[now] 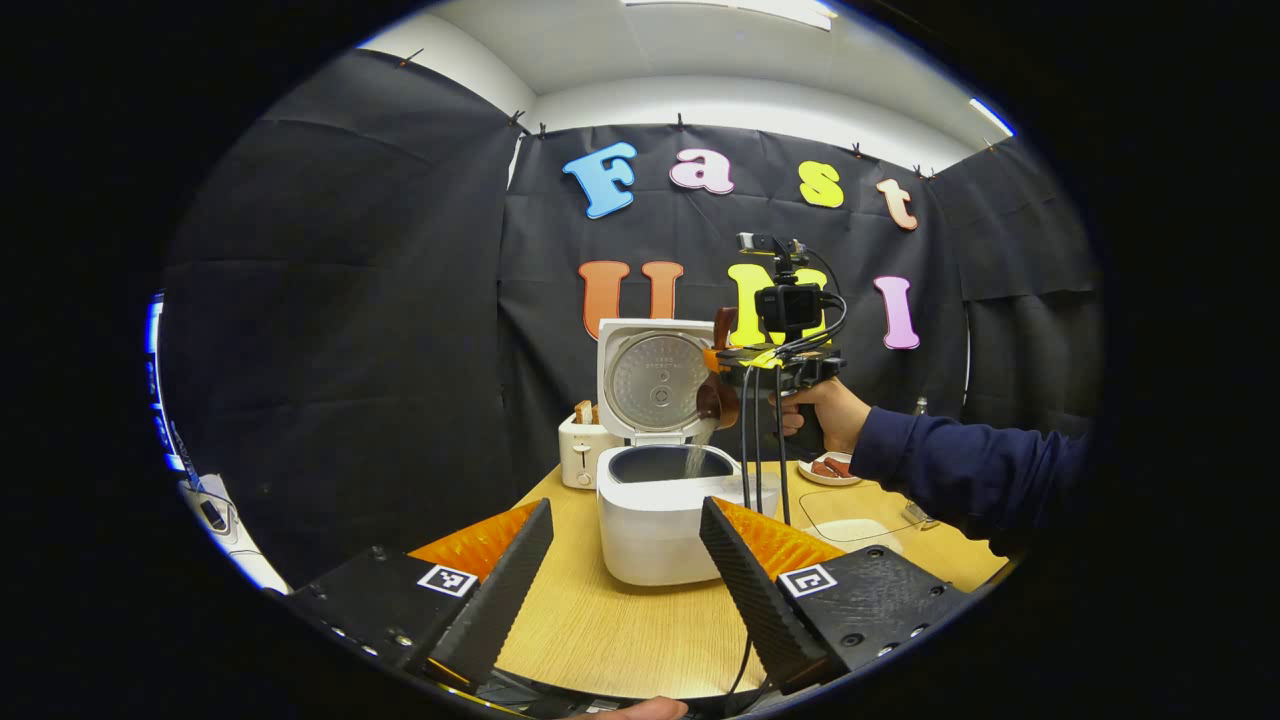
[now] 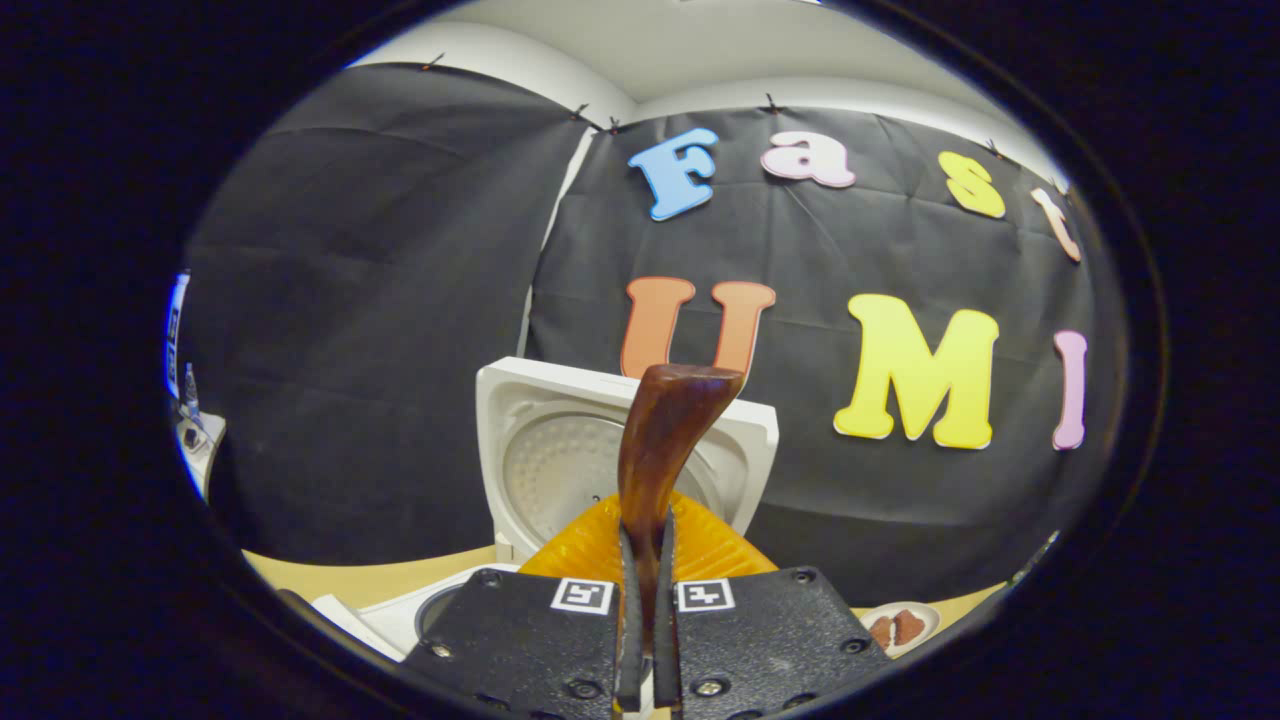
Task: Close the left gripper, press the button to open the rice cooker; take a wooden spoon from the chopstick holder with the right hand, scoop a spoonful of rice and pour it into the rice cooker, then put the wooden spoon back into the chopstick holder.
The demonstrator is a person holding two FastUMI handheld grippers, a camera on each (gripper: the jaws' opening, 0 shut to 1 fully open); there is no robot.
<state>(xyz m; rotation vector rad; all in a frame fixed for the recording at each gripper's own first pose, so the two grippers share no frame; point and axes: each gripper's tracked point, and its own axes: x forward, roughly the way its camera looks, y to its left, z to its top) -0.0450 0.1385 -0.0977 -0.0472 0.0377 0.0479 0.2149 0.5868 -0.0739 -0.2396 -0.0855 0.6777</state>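
Right now the right gripper (image 1: 722, 372) hangs above the open rice cooker (image 1: 660, 520), held by a hand (image 1: 825, 412) whose dark blue sleeve (image 1: 960, 470) reaches in from the right side of the left gripper view, forearm roughly level and the fist wrapped around the grip below the tool. Its two fingers are pressed tight on the handle of the wooden spoon (image 2: 665, 440), which in the right gripper view rises straight up between them in front of the raised lid (image 2: 560, 470). Seen from the left gripper view, the spoon's bowl is tipped downward over the cooker's inner pot, and a thin stream of rice (image 1: 697, 455) falls from it into the pot. The left gripper (image 1: 625, 560) sits low and back from the cooker over the wooden table (image 1: 600, 630), its fingers spread wide apart with nothing between them. A white toaster (image 1: 578, 450) stands just behind the cooker on its left, and a small plate (image 1: 828, 470) lies on the table to the right.
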